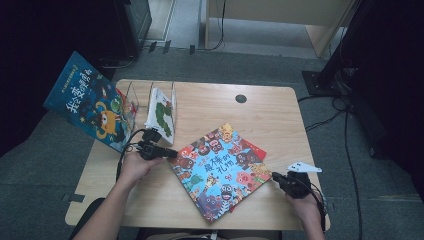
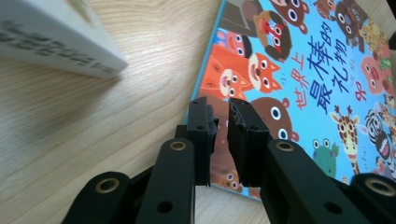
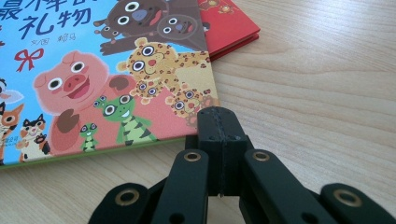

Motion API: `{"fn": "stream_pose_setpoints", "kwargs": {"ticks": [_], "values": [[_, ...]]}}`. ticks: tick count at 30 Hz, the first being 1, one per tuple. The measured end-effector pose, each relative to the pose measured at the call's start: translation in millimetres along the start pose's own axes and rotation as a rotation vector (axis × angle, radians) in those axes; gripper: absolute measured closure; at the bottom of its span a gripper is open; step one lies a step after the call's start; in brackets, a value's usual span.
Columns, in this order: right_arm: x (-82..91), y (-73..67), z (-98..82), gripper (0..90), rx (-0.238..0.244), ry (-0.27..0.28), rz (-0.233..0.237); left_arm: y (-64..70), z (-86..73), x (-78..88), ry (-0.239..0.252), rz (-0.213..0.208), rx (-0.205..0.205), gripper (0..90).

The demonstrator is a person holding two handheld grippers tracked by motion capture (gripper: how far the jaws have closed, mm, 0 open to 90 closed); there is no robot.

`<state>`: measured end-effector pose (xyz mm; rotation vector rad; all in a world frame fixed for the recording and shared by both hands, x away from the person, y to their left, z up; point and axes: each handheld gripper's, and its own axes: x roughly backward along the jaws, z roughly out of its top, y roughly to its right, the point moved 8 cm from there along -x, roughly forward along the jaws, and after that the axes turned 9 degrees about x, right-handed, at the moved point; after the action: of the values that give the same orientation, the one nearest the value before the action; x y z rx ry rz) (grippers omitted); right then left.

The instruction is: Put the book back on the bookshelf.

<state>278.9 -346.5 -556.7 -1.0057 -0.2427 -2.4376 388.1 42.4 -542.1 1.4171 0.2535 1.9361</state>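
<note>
Blue book (image 1: 220, 170) lies flat on the counter (image 1: 280, 120). Left hand-held gripper (image 1: 172, 153), slightly spread, should bite its left edge squarely; right hand-held gripper (image 1: 275, 176) is pressed together, empty.

On the table (image 1: 270, 120) an animal picture book (image 1: 220, 167) lies flat, near the front edge and about midway across, turned cornerwise; it rests on a second flat book (image 1: 253, 148) whose corner sticks out from under it on the far right. At the table's far left stands a clear book rack (image 1: 137, 97). A third book (image 1: 161, 114) stands in it, leaning, and a fourth book (image 1: 90, 101) leans at its left end, jutting out past the table's left edge. The left hand-held gripper (image 1: 172, 153) sits just at the picture book's left corner, in front of the rack. The right hand-held gripper (image 1: 276, 177) sits just by its right corner
</note>
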Motion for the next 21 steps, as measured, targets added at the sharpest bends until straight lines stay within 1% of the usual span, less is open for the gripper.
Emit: {"fn": "stream_pose_setpoints", "kwargs": {"ticks": [2,4,6,7,8,9,10,11,12,13,17,21], "values": [[-0.1,0.5,0.7,90.0,-0.001,0.004,0.003,-1.0,-0.1,0.5,0.003,-0.005,0.007,79.1],[-0.3,0.9,1.9,90.0,-0.005,0.009,0.006,-1.9,0.3,1.5,0.012,0.011,-0.003,78.4],[-0.3,1.2,2.4,90.0,-0.005,0.010,0.007,-1.9,-0.1,2.1,0.011,0.011,-0.006,76.9],[-0.4,1.3,2.5,90.0,-0.004,0.010,0.009,-2.2,-0.2,2.6,0.012,0.018,-0.008,76.8],[-0.6,1.5,2.6,90.0,-0.001,0.012,0.010,-3.0,0.5,3.6,0.023,0.037,-0.011,76.4],[-0.9,1.6,3.0,90.0,0.000,0.013,0.010,-3.8,0.1,3.6,0.022,0.047,-0.017,75.5],[-1.3,2.3,3.5,90.0,0.005,0.014,0.005,-4.1,-0.7,2.9,0.015,0.049,-0.019,74.3],[-1.7,2.3,3.8,90.0,0.003,0.014,0.003,-4.7,-2.7,1.1,-0.008,0.053,-0.024,73.1],[-1.9,2.2,4.0,90.0,-0.001,0.012,0.003,-4.8,-3.8,-0.6,-0.017,0.056,-0.023,71.9],[-2.0,2.3,4.1,90.0,-0.001,0.012,0.004,-4.4,-3.6,-0.5,-0.012,0.051,-0.023,71.1],[-3.2,3.8,5.4,90.0,0.005,0.015,-0.001,-4.3,-4.5,-0.4,-0.019,0.041,-0.024,70.4],[-5.0,5.6,7.1,90.0,-0.002,0.017,-0.006,-3.6,-5.9,-0.3,-0.015,0.033,-0.022,69.4]]}}
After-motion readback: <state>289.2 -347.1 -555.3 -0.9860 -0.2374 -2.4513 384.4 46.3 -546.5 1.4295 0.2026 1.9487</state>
